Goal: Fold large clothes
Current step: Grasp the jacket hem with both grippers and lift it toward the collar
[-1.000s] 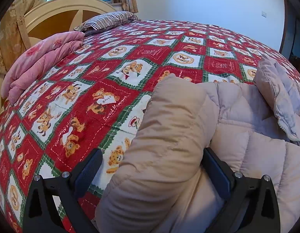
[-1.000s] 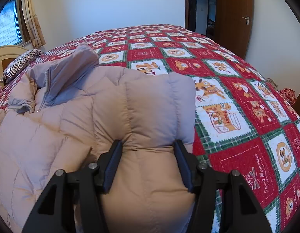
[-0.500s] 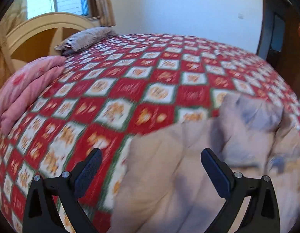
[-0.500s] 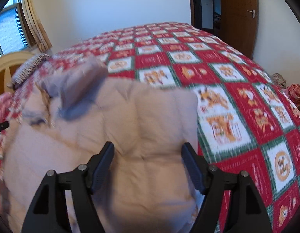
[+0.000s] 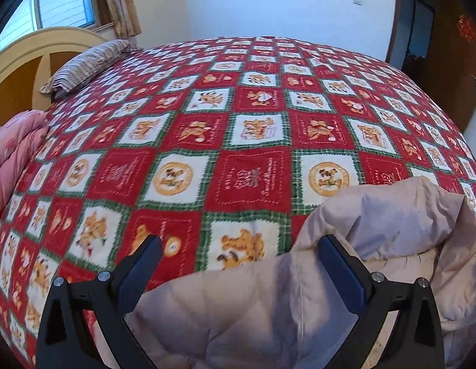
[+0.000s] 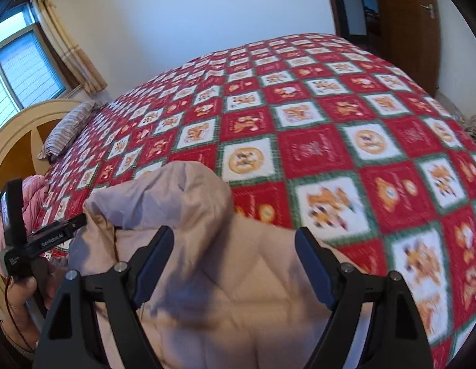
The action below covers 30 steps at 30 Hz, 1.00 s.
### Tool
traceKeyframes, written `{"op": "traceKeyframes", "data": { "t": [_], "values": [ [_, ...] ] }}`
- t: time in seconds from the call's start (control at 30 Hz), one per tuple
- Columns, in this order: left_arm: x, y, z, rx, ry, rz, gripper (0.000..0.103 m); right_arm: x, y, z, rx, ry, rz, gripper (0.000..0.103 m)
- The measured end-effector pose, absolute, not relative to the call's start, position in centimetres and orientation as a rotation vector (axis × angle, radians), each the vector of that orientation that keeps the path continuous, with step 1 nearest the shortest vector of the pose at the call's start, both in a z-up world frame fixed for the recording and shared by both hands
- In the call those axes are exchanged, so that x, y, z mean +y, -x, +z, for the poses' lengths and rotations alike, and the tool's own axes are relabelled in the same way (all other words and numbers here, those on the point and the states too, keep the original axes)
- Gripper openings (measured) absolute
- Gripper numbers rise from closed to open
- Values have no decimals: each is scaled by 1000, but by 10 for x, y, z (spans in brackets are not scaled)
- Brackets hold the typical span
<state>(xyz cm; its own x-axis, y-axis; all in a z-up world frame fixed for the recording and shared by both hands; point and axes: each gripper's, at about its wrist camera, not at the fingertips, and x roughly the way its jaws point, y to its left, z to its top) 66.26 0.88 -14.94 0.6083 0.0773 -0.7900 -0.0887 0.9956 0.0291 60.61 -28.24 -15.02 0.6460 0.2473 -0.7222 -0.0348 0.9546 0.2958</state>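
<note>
- Left tool point(image 5: 239, 253): jaws wide apart, gripping nothing; beige padded jacket point(image 5: 268, 316) lies below and right of it.
- Right tool point(image 6: 234, 246): jaws opening, pads clear of jacket beneath.
- Jacket on bed quilt point(image 5: 250, 129).

On inspection: one bed, covered by one red, white and green patchwork bedspread point(image 5: 253, 141). One beige padded jacket point(image 5: 268, 313) lies on it. One striped pillow point(image 5: 87, 64) sits at the head end, by one cream wooden headboard point(image 5: 28, 52). One folded pink quilt point(image 5: 13, 153) is at the bed's edge. Two grippers counted: the left gripper point(image 5: 239, 255) and the right gripper point(image 6: 234, 250). One window point(image 6: 19, 70), one brown door point(image 6: 407, 27).
</note>
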Motion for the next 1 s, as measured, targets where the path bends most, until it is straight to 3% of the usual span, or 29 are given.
{"op": "traceKeyframes", "data": {
  "t": [0.17,0.3,0.47,0.6,0.63,0.67,0.7,0.73,1.0],
  "values": [
    [-1,-669,-155,892,-14,37,101,-266,-626,-168,909,-228,202,83],
    [-3,-665,-144,871,5,22,98,-254,-630,-173,933,-164,220,70],
    [-5,-665,-128,834,35,31,98,-256,-626,-170,910,-142,211,70],
    [-24,-680,-150,910,-54,16,96,-250,-630,-169,902,-106,196,68],
    [-25,-681,-155,924,-61,17,67,-248,-631,-169,901,-86,191,65],
    [-25,-682,-160,945,-37,-26,39,-244,-632,-170,907,-59,189,49],
    [-24,-682,-161,972,4,-98,2,-242,-633,-170,910,-38,188,23],
    [-22,-679,-157,958,18,-109,2,-239,-630,-168,907,-10,185,14],
    [-10,-620,-116,770,-41,-188,2,-248,-588,-153,817,130,197,8]
  ]
}}
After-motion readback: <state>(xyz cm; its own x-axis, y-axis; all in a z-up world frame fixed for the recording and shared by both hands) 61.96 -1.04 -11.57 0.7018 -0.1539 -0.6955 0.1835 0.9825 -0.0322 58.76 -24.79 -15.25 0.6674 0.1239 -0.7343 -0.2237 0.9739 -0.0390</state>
